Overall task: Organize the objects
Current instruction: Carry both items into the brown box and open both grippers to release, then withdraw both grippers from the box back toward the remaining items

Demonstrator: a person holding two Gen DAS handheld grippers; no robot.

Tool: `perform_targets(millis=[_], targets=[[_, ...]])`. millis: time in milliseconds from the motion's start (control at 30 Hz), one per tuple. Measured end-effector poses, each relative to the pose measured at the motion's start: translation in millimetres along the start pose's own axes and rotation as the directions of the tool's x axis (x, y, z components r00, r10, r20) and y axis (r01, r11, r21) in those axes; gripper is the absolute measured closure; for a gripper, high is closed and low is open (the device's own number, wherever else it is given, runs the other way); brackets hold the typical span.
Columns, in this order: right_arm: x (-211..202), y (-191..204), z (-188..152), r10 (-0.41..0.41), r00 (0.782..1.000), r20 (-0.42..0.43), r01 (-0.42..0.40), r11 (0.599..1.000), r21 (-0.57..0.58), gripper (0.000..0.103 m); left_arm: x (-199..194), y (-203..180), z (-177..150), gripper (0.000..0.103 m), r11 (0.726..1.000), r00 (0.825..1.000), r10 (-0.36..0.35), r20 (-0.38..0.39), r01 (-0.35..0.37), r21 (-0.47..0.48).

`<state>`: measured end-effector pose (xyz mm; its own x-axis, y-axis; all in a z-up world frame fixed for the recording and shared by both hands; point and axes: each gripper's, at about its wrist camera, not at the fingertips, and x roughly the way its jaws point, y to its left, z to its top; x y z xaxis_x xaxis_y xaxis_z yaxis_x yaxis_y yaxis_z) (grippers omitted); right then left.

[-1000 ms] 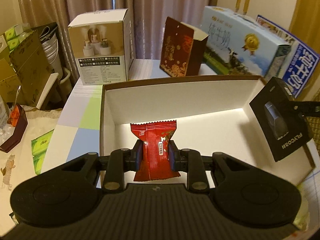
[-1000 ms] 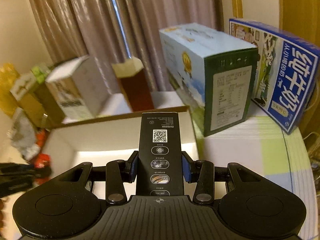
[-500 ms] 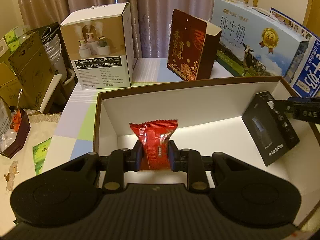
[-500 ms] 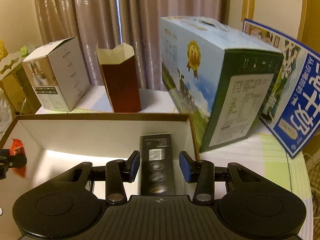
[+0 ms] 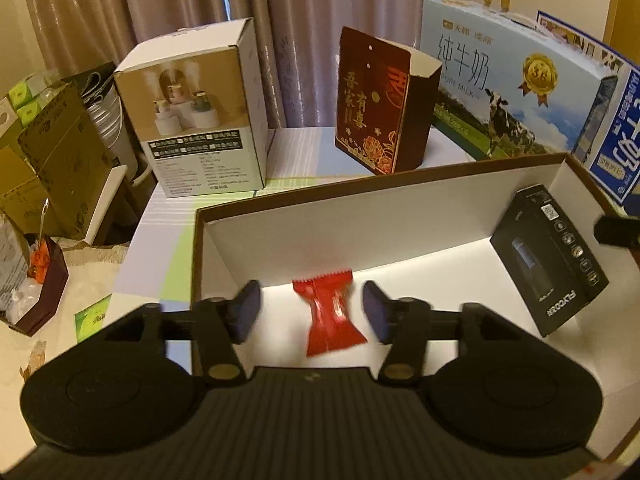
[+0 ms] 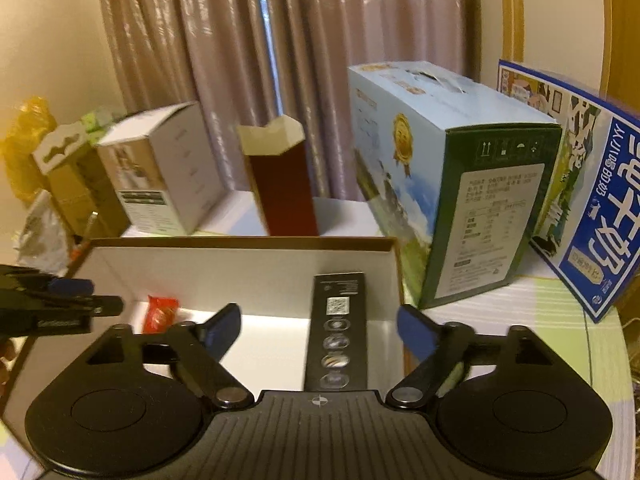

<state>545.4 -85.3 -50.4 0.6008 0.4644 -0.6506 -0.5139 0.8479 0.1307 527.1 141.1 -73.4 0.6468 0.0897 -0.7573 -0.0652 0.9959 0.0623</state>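
My left hand-held gripper [image 5: 312, 310]: its jaws are spread wide and I hold nothing in it. It hangs over the near left part of the tray.
My right hand-held gripper [image 6: 318, 330]: its jaws are spread wide too, with nothing in them. It hangs over the right end of the tray.
Red shiny candy packet [image 5: 331, 316]: it lies on the white floor of the tray, between my left fingers but not touching them.
Flat black cardboard box with white print [image 5: 550, 258]: it is inside the tray at the right end. I cannot tell if it leans on the wall.
Big shallow tray, white inside with a brown rim [image 5: 304, 216]: it sits on the bench.
Dark red box with gold flowers [image 5: 382, 100]: it stands on the bench behind the tray.
Blue milk carton with a cow [image 5: 516, 88]: it stands behind the tray, on the right.
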Motion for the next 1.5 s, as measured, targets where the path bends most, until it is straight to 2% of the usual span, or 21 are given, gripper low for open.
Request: perform_targets(millis=[100,133,367,867,1500], targets=[[-13.3,3.5,-5.7,0.027,1.0,0.007,-0.027,1.0,0.001,0.01,-12.4,2.2,-3.0,0.039,1.0,1.0,-0.017,0.002,0.017,-0.011],[-17.8,4.4,-7.9,0.035,0.999,0.009,-0.035,0.999,0.0,0.008,-17.5,2.7,-4.6,0.034,1.0,1.0,-0.023,0.0,0.023,-0.012],[-43.9,9.8,-21.2,0.057,0.998,0.001,-0.057,0.998,-0.002,0.006,-54.6,3.3,-15.5,0.023,0.998,0.999,-0.042,-0.001,0.042,-0.043],[-106.2,15.1,-44.0,0.049,0.999,0.015,-0.05,0.998,0.048,0.006,-136.8,-13.4,-50.6,0.019,0.99,0.994,-0.112,0.011,0.112,-0.08],[-167.7,33.6,-83.1,0.059,0.998,0.024,-0.061,0.994,0.095,0.006,-195.9,-24.1,-103.3,0.014,0.985,0.994,-0.112,0.003,0.112,-0.129]])
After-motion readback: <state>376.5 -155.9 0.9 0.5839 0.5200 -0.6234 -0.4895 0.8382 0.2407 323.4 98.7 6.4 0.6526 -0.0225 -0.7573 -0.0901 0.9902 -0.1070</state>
